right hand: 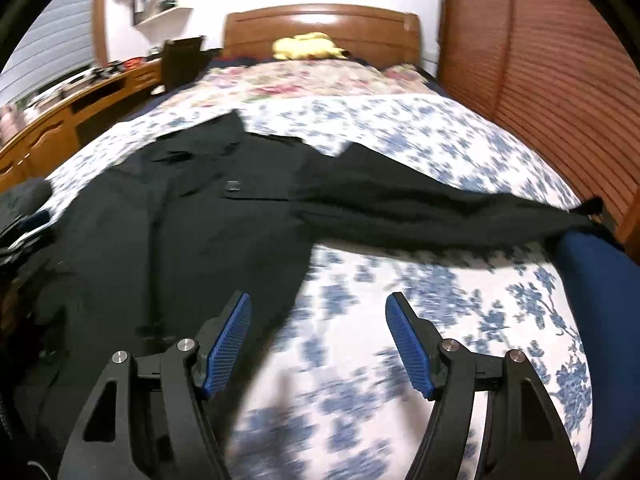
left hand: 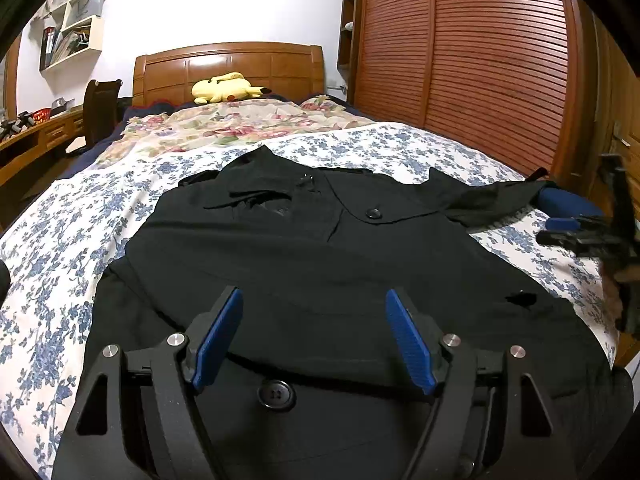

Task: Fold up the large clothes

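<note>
A large black coat (left hand: 304, 252) lies spread face up on the bed, collar toward the headboard, with big black buttons down its front. One sleeve (right hand: 420, 208) stretches out flat to the right, reaching the bed's edge. My left gripper (left hand: 314, 300) hovers over the coat's lower front, jaws wide apart with nothing between the blue pads. My right gripper (right hand: 318, 304) hangs over the coat's right edge and the bare quilt below the sleeve, open and empty. In the left wrist view the right gripper (left hand: 588, 232) shows at the far right, blurred.
The bed carries a blue-flowered white quilt (right hand: 440, 296) and a pink floral cover nearer the wooden headboard (left hand: 228, 68), with a yellow plush toy (left hand: 224, 88). A slatted wooden wardrobe (left hand: 480, 60) stands right, a desk and chair (left hand: 100, 112) left. A blue cushion (right hand: 596, 272) sits at the bed's right edge.
</note>
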A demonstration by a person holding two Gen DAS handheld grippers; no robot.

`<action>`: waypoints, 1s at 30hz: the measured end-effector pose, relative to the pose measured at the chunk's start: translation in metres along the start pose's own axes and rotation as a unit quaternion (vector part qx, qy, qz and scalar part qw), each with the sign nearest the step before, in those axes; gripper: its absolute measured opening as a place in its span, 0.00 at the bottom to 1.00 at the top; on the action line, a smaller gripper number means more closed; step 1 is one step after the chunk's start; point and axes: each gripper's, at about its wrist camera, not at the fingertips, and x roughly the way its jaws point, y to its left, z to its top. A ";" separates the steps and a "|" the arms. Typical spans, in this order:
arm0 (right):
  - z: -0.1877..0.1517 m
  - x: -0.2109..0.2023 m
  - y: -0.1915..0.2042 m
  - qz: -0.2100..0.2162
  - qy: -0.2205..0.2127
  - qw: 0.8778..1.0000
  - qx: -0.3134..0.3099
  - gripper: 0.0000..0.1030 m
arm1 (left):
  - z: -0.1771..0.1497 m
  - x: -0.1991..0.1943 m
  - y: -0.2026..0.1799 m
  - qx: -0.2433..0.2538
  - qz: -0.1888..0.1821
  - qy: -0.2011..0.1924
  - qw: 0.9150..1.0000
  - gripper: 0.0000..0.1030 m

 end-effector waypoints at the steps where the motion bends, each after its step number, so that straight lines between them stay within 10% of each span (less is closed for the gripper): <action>1: 0.001 0.002 -0.006 -0.007 0.004 1.000 0.007 0.69 | -0.001 0.000 0.000 0.000 0.001 -0.001 1.000 0.73; 14: 0.055 0.062 -0.090 -0.100 0.046 0.988 0.107 0.69 | -0.009 0.000 -0.010 0.024 0.022 -0.013 0.999 0.73; 30: 0.066 0.108 -0.131 -0.117 0.110 0.961 0.226 0.69 | -0.012 0.003 -0.011 0.027 0.021 -0.009 0.999 0.73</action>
